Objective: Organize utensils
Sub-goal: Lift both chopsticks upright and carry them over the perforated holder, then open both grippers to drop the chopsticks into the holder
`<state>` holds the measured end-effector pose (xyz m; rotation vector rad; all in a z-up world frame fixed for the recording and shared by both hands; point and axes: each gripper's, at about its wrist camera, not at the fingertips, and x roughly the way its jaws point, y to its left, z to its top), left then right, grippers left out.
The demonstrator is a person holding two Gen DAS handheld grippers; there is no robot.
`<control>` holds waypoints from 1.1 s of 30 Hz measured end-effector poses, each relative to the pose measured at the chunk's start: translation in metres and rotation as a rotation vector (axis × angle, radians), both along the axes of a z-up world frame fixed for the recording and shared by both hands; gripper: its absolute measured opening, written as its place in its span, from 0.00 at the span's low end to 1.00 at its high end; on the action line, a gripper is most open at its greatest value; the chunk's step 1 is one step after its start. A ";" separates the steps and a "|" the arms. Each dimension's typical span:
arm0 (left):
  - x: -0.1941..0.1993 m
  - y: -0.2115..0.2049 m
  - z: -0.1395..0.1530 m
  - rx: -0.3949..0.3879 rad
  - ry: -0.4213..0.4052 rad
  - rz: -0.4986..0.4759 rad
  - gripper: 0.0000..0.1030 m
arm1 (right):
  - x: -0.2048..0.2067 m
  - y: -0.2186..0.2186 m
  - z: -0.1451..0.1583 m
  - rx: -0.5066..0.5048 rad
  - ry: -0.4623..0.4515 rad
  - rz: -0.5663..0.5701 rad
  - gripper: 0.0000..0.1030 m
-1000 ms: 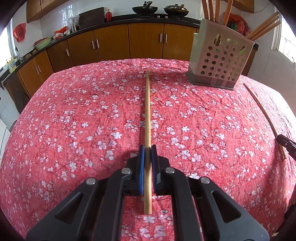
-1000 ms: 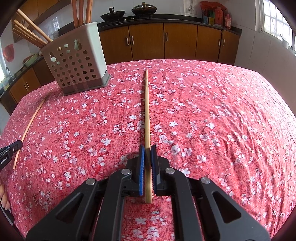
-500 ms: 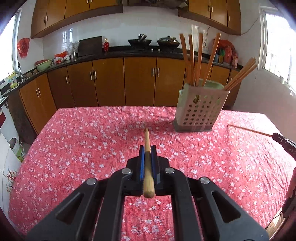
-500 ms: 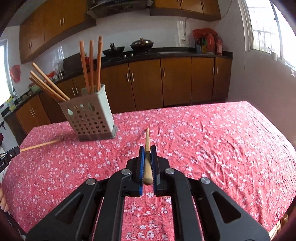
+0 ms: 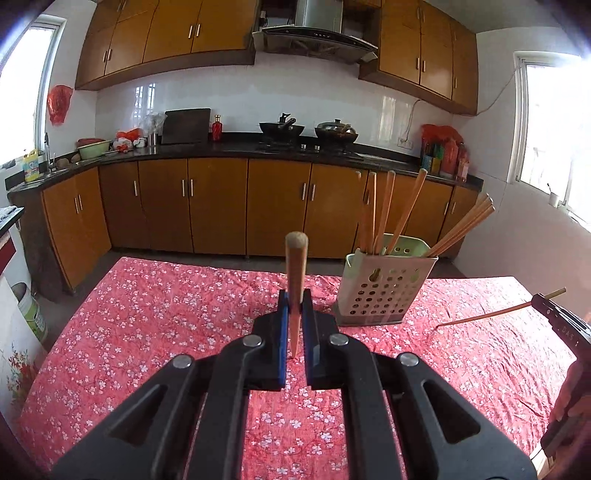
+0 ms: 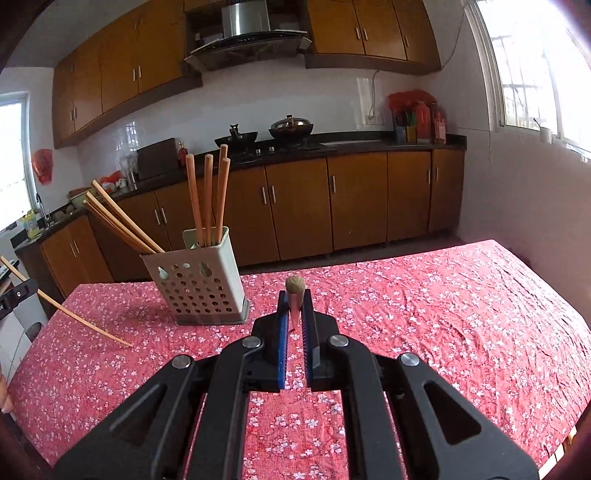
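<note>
Chopstick [image 5: 295, 280] is clamped in the left tongs [image 5: 294, 314], another chopstick [image 6: 294, 295] in the right tongs [image 6: 294, 312], above a counter [image 6: 443, 314] spread with red floral cloth; brown kitchen cabinets [image 5: 218, 206] are seen behind; no writing is legible.

Brown cabinets [image 5: 218, 206] run along the white tiled wall [image 5: 240, 99], range hood [image 5: 314, 35] overhead, bright daylight through the window [image 6: 532, 70].

A lived-in home kitchen.
Wooden cabinets [image 5: 218, 206] run under a dark counter [image 5: 236, 149], two woks [image 5: 282, 127] sit on the stove below a steel range hood [image 5: 314, 35], white tiled walls behind, and a table under a red floral cloth [image 5: 166, 317] stands before it all.
</note>
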<state>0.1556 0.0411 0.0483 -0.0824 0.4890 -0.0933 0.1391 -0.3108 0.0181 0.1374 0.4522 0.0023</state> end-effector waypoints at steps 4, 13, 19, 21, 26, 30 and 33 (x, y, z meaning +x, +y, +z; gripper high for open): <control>0.002 -0.002 0.005 -0.004 -0.017 -0.011 0.08 | 0.000 0.003 0.009 -0.003 -0.030 0.013 0.07; 0.000 -0.015 0.025 -0.057 -0.065 -0.069 0.08 | -0.001 0.014 0.035 0.012 -0.091 0.065 0.07; -0.002 -0.039 0.055 -0.087 -0.157 -0.135 0.08 | -0.007 0.025 0.072 0.027 -0.201 0.120 0.07; 0.000 -0.048 0.065 -0.098 -0.189 -0.151 0.08 | -0.006 0.029 0.084 0.032 -0.240 0.132 0.07; 0.010 -0.068 0.089 -0.120 -0.263 -0.163 0.08 | 0.002 0.035 0.107 0.052 -0.328 0.154 0.07; 0.025 -0.080 0.107 -0.134 -0.323 -0.142 0.08 | 0.014 0.035 0.121 0.070 -0.401 0.154 0.07; 0.038 -0.083 0.117 -0.138 -0.361 -0.112 0.08 | 0.027 0.033 0.126 0.096 -0.440 0.150 0.07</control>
